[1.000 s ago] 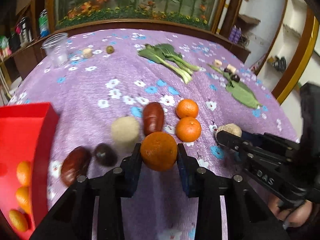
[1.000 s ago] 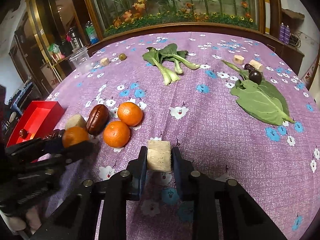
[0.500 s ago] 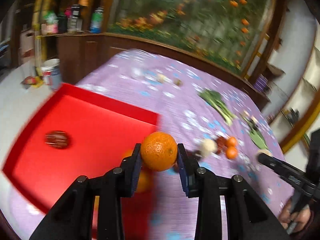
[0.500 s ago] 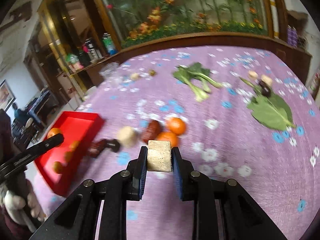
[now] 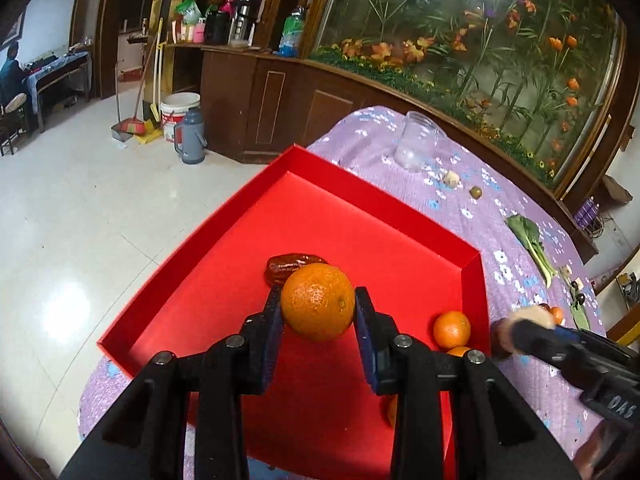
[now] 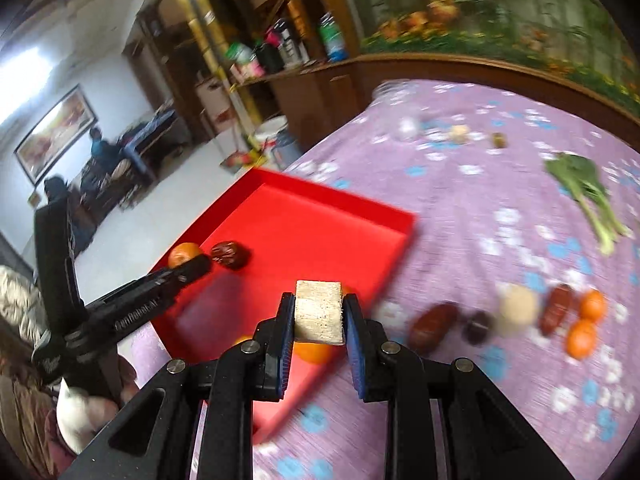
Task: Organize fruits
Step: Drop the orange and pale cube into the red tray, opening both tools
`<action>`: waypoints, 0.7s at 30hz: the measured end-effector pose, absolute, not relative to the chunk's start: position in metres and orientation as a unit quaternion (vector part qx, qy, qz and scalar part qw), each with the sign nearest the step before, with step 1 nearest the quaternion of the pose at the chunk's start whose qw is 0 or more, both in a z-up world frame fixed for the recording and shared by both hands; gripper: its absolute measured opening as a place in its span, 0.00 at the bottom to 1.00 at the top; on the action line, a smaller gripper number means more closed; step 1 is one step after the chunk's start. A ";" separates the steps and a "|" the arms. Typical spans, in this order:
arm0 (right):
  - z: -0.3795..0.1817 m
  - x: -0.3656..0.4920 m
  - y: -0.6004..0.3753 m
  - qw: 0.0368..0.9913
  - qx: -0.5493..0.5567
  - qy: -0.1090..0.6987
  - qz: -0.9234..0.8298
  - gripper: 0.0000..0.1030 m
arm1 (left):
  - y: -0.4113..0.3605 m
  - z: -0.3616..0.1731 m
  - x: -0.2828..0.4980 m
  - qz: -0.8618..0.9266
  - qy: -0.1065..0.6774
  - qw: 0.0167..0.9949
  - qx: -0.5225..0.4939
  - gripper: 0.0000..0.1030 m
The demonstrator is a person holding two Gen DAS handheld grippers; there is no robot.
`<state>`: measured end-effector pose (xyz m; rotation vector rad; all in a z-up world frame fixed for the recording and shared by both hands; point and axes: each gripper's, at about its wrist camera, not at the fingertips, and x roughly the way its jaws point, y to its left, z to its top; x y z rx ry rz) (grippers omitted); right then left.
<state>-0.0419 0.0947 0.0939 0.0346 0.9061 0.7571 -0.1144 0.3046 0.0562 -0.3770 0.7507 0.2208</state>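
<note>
My left gripper (image 5: 318, 312) is shut on a large orange (image 5: 318, 301) and holds it above the red tray (image 5: 360, 224). In the tray lie a dark red date (image 5: 294, 266) behind the held orange and small oranges (image 5: 452, 330) near the right wall. My right gripper (image 6: 318, 314) is shut on a beige cut block (image 6: 319, 312) over the tray's (image 6: 320, 236) near right corner. The right wrist view also shows the left gripper (image 6: 188, 266) with its orange (image 6: 184, 254) beside the date (image 6: 230, 254). The right gripper (image 5: 524, 326) reaches in from the right in the left wrist view.
On the purple flowered cloth (image 6: 500, 220) lie two oranges (image 6: 586, 322), red-brown dates (image 6: 434, 326), a beige round fruit (image 6: 516, 308) and green leafy stalks (image 6: 588, 192). A clear jar (image 5: 418, 146) stands behind the tray. The tray sits at the table's left edge, above the tiled floor (image 5: 80, 216).
Both grippers have swung left from the fruit row to the red tray, each keeping its grip. The orange now hangs over the tray's floor and the beige block over its corner.
</note>
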 end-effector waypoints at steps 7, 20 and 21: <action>0.066 -0.029 0.149 0.809 -0.014 0.459 0.367 0.26 | 0.313 0.045 -0.111 0.098 0.373 0.900 -0.203 0.32; 0.074 -0.028 0.140 0.818 0.001 0.446 0.362 0.40 | 0.318 0.063 -0.120 0.100 0.346 0.905 -0.225 0.44; 0.077 -0.030 0.132 0.822 0.004 0.442 0.360 0.40 | 0.316 0.067 -0.121 0.097 0.344 0.906 -0.225 0.44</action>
